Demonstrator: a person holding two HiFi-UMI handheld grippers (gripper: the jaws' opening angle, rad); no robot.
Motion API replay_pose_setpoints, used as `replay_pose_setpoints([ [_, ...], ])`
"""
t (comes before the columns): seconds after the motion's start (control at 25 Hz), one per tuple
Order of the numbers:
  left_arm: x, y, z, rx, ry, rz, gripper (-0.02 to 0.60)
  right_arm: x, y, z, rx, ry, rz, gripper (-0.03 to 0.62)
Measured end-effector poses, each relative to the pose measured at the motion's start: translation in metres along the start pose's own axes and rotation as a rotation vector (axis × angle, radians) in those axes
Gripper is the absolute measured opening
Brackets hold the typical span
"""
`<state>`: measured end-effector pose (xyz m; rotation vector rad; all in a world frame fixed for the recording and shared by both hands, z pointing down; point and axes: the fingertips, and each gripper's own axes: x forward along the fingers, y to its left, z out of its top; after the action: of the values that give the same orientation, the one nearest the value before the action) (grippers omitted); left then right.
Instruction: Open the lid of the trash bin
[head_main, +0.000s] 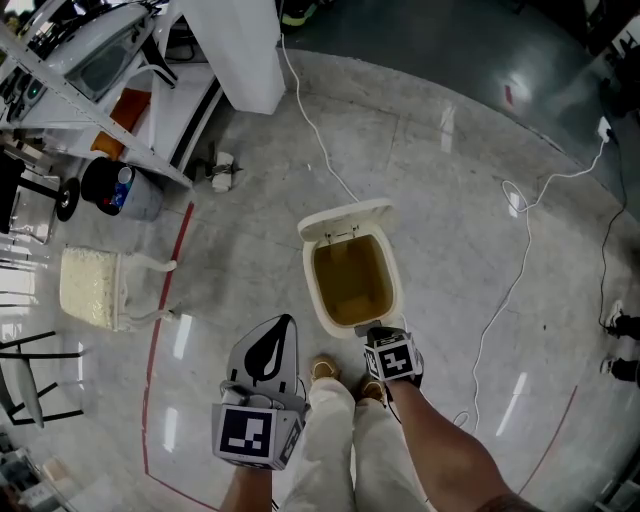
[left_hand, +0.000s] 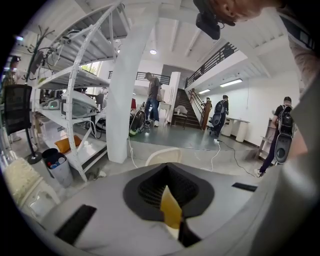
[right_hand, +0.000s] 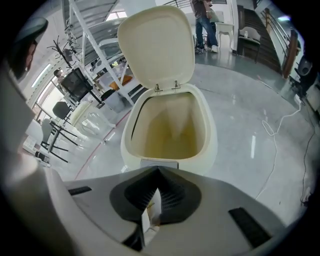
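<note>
The left claw (head_main: 280, 335) is idling at seven o'clock, jaws together on nothing. The right claw (head_main: 378, 335), likewise closed and empty, is hovering at the near rim of the bin (head_main: 312, 290), likely over its release. At twelve the lid (head_main: 345, 220) is standing open.

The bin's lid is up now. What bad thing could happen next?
1. The lid stands upright on its hinges; a bump might make it drop shut.
2. The right gripper, jaws together, sits close to the trash bin at its front rim; a nudge could slide the bin on the shiny floor.
3. A white cable lies on the floor beyond the bin; someone could trip on it.
</note>
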<state>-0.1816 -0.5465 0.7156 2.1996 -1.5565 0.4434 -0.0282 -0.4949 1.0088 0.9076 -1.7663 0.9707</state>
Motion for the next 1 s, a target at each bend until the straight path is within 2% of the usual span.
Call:
replay_pose_setpoints([
  [0.4, -0.013, -0.004, 0.026, -0.010, -0.025, 0.003, -0.014, -0.031, 0.007, 0.028, -0.038, -0.027, -0.002, 0.035],
  [0.52, -0.024, -0.008, 0.052, -0.026, -0.048, 0.006, -0.012, -0.059, 0.010, 0.056, -0.031, -0.069, -0.001, 0.035],
  [0.68, -0.045, -0.013, 0.098, -0.026, -0.124, 0.013, -0.012, -0.109, 0.018, 0.100, -0.044, -0.141, -0.001, 0.035],
  [1.0, -0.095, -0.029, 0.175, 0.005, -0.175, -0.020, -0.014, -0.206, 0.040, 0.176, -0.063, -0.291, -0.001, 0.035],
])
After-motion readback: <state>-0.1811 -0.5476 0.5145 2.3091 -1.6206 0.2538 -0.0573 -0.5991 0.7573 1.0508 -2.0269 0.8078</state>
